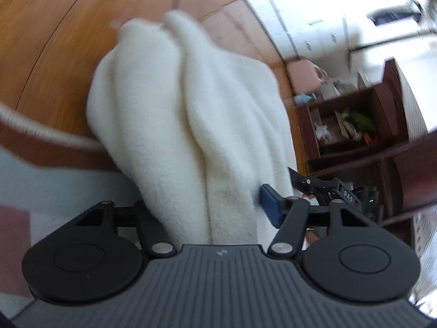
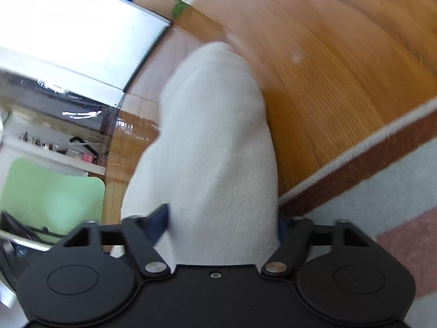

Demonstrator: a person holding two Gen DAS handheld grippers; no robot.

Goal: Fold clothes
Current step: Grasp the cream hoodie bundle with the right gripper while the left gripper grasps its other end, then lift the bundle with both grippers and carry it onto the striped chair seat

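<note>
Left wrist view: nearest, the left gripper (image 1: 218, 205) pinches a thick cream fleece garment (image 1: 191, 104), which hangs in soft rounded folds above the rug (image 1: 54, 180). Right wrist view shows the right gripper (image 2: 222, 218) clamped on another part of the same cloth. Beyond the rug lies glossy wood floor (image 1: 68, 27); a dark shelf (image 1: 355, 125) stands farther off. Likely step: lifting to spread. Next: lower it flat onto the rug.
</note>
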